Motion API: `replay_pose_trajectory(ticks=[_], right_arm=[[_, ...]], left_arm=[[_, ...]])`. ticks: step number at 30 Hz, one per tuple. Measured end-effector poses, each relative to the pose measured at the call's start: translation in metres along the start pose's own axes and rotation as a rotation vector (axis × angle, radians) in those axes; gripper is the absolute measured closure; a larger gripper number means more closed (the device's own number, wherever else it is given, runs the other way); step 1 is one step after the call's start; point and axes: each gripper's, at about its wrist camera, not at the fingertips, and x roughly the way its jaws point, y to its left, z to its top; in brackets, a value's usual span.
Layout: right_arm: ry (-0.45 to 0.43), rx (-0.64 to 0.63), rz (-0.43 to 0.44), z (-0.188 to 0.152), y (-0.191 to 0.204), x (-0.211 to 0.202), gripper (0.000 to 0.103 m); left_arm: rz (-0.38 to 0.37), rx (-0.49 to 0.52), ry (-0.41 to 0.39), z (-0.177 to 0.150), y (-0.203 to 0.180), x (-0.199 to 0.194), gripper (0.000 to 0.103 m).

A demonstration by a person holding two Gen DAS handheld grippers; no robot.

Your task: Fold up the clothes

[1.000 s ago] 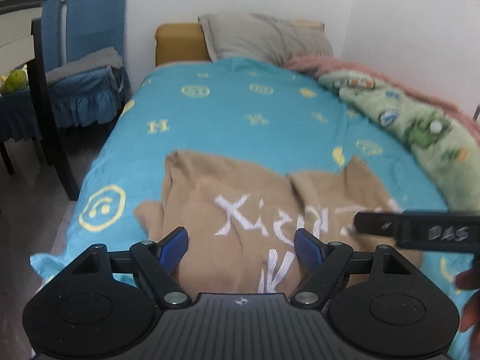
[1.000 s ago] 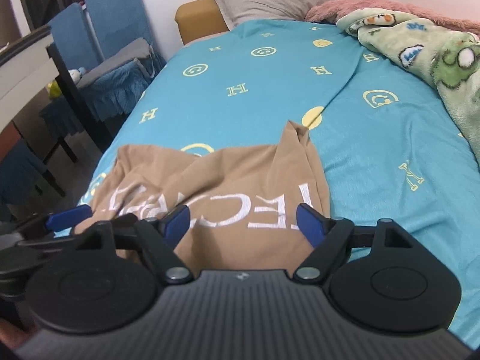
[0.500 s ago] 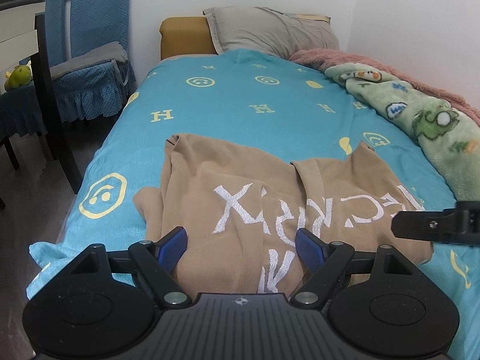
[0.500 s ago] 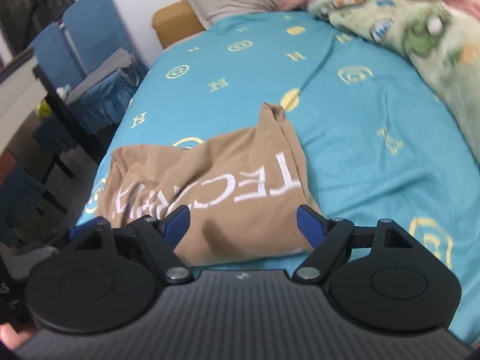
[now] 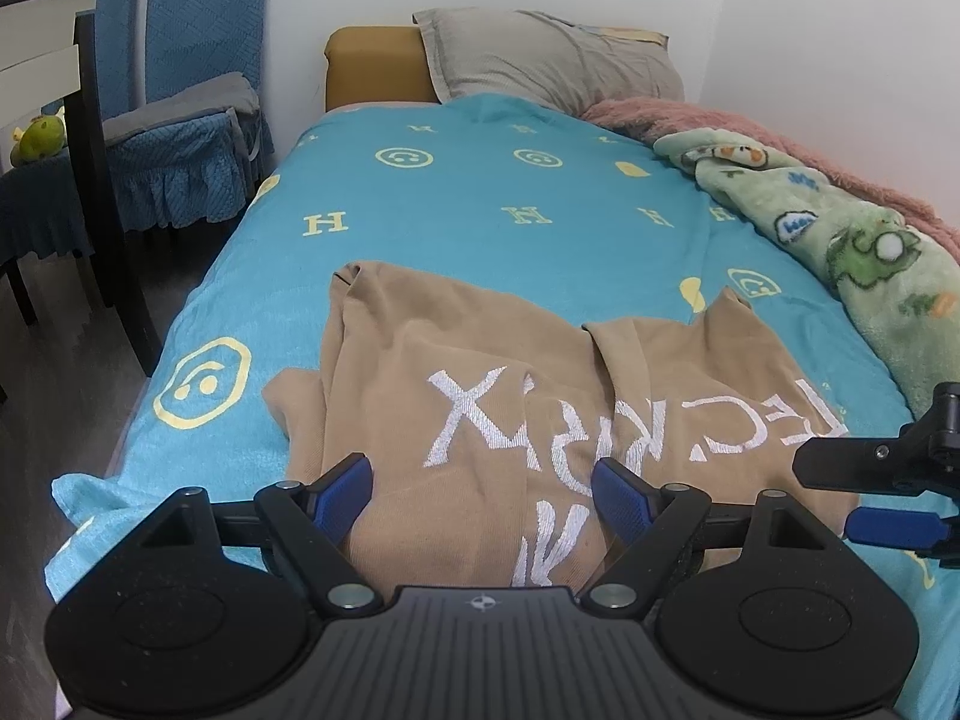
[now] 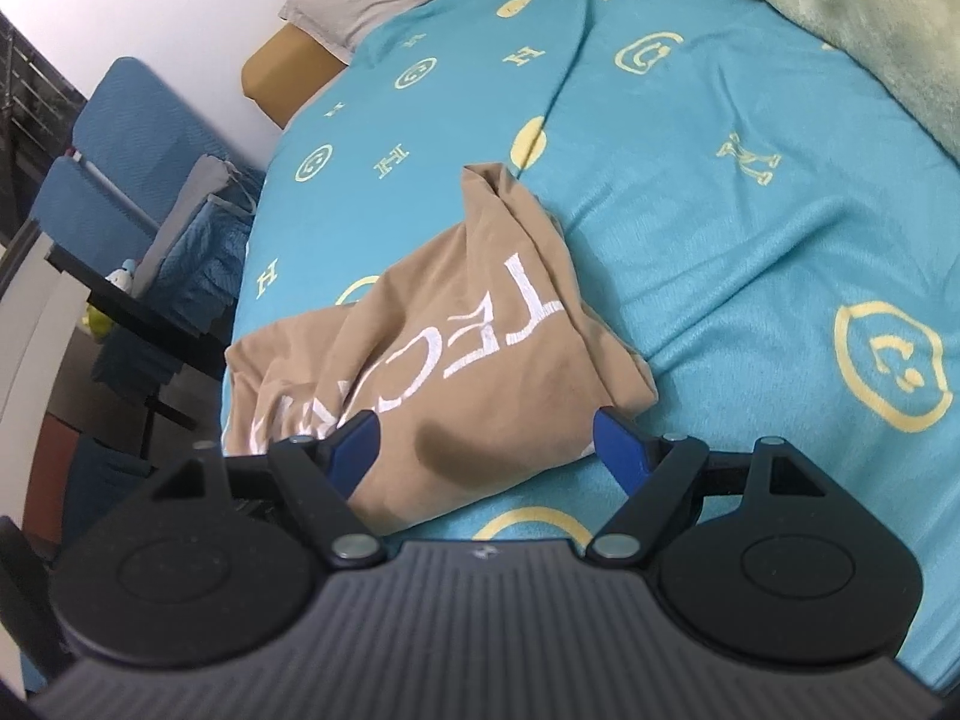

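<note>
On the turquoise bedspread [image 5: 480, 222], near the foot of the bed, a tan t-shirt [image 5: 492, 384] w/ white lettering is lying crumpled and not yet folded. Left gripper [image 5: 480, 483] is hovering over its near hem, tongs wide, holding nothing. Right gripper [image 6: 483, 441] is hanging by the shirt's right corner, also wide and empty. Fabric is looking thin, soft and light, so it probably is sagging when lifted; pinching hem corners or shoulder seams seems best.
</note>
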Motion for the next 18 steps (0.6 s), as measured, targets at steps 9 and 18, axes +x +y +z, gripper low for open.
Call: replay_pose_trajectory(ticks=[9,18], right_arm=[[0.033,0.318,0.095,-0.006,-0.037,-0.001,0.021],[0.087,0.548,0.225,-0.011,-0.055,0.038,0.059]], left_arm=[[-0.011,-0.032,0.005,0.001,0.003,0.001,0.019],[-0.065,-0.163,-0.049,0.008,0.013,-0.013,0.02]])
